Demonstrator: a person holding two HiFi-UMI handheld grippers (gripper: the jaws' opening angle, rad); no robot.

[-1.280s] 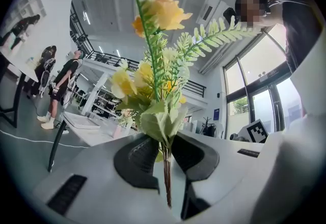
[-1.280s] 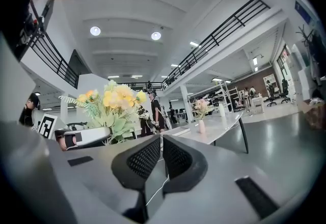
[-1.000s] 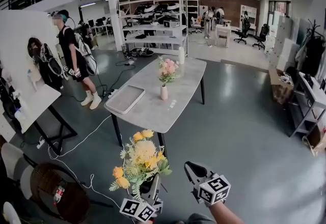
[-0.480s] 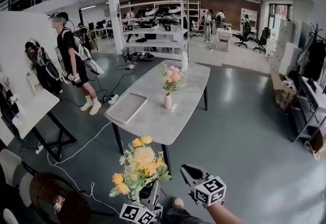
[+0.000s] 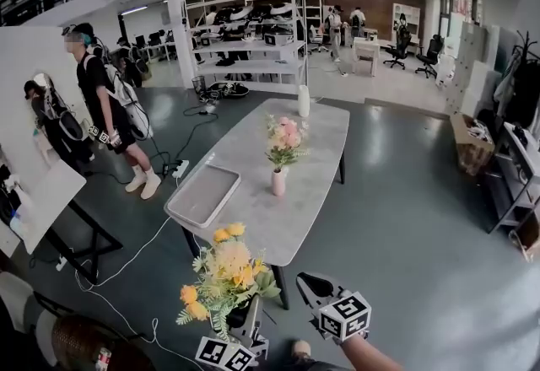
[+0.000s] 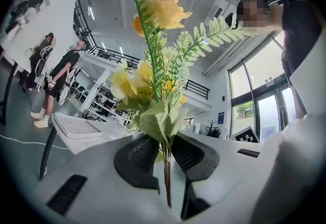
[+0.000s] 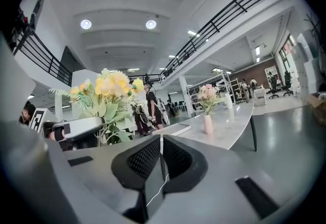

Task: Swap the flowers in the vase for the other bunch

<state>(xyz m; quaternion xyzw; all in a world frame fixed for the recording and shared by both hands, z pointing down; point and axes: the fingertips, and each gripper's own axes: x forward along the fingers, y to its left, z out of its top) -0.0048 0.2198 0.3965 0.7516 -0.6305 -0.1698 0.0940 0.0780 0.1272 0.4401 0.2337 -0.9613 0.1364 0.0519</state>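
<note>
A bunch of yellow and orange flowers (image 5: 224, 276) stands upright in my left gripper (image 5: 251, 312), at the bottom of the head view; the jaws are shut on its stems (image 6: 166, 167). The same yellow bunch (image 7: 104, 93) shows at the left of the right gripper view. My right gripper (image 5: 314, 287) is beside it, shut and holding nothing (image 7: 161, 154). Ahead, a pink vase (image 5: 278, 182) with pink flowers (image 5: 285, 138) stands on the long marble table (image 5: 261, 226). In the right gripper view the vase (image 7: 208, 123) is ahead, right of centre.
A white tray (image 5: 202, 194) lies on the table's near left part, and a tall white bottle (image 5: 303, 101) stands at its far end. A person (image 5: 105, 108) with a backpack stands left of the table. Cables (image 5: 135, 251) run over the floor. A white board (image 5: 42, 192) is at left.
Both grippers, with the yellow bunch, have come closer to the table; its near end and the vase now sit lower and larger in the head view. The person at left has shifted slightly.
</note>
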